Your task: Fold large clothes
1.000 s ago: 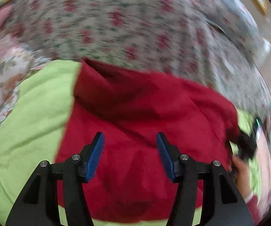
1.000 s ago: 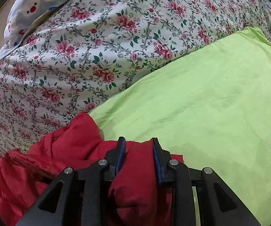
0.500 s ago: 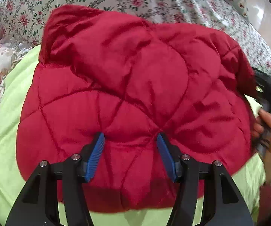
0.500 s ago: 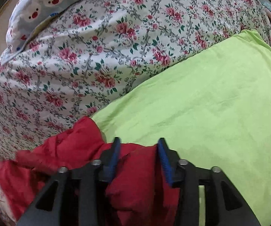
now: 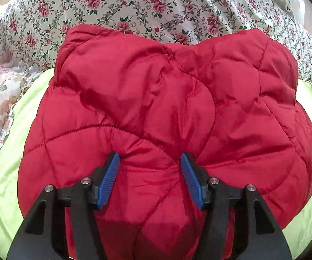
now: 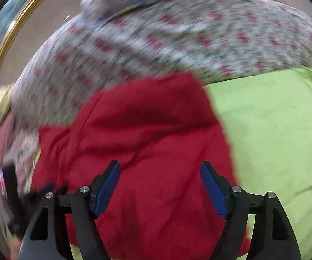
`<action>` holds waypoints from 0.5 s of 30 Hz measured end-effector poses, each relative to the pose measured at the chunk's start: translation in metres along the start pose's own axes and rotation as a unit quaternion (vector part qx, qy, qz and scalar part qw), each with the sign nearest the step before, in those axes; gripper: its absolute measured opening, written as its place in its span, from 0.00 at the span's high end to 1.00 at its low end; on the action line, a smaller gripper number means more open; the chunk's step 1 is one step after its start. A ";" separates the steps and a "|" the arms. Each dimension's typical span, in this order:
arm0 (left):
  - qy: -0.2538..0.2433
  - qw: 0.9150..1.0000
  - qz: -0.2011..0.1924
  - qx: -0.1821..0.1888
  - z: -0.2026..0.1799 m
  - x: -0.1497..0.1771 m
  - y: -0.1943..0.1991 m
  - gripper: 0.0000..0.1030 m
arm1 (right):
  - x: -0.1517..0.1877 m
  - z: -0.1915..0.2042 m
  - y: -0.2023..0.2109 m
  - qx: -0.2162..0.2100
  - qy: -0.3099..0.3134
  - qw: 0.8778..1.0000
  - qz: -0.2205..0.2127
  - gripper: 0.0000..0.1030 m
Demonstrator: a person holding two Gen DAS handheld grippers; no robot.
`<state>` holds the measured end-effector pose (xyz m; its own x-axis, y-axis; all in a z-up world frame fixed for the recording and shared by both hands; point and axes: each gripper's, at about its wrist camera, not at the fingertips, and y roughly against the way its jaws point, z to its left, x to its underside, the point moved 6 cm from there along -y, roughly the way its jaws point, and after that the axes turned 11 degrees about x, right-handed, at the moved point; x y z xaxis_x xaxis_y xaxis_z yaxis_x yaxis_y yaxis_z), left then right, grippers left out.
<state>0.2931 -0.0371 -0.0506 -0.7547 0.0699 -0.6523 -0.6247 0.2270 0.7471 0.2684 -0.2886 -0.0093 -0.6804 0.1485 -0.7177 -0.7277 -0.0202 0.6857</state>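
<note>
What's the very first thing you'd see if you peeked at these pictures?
The big puffy red quilted jacket fills the middle, lying bunched on a bright lime-green sheet. Behind it spreads a white bedcover with pink roses. At the bottom, the left gripper with blue pads pinches a fold of the jacket, while the right gripper hangs open above it.

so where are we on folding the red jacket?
Done: the red quilted jacket lies in a bulky folded bundle on the green sheet. In hand: the left gripper pinches a puff of it; the right gripper has just been opening, nothing between its pads. Left: release, maybe flatten. Any hidden folds I cannot judge.
</note>
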 end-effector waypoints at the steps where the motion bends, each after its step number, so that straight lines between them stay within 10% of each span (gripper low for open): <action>1: 0.000 1.000 0.001 0.002 0.000 -0.001 -0.001 0.43 | 0.004 0.012 -0.006 -0.003 0.023 1.000 0.007 0.25; 6: 0.022 0.999 0.005 0.029 0.005 -0.008 0.007 0.45 | 0.013 0.023 -0.051 0.047 0.070 0.996 0.042 0.25; 15: 0.116 0.990 0.003 0.075 0.049 -0.017 0.018 0.83 | 0.005 -0.006 -0.087 0.053 0.009 0.996 0.075 0.25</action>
<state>0.3045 0.0139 -0.0326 -0.7952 -0.1489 -0.5878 -0.5961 0.3699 0.7126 0.3274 -0.2924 -0.0735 -0.7833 0.1348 -0.6068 -0.6041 0.0646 0.7943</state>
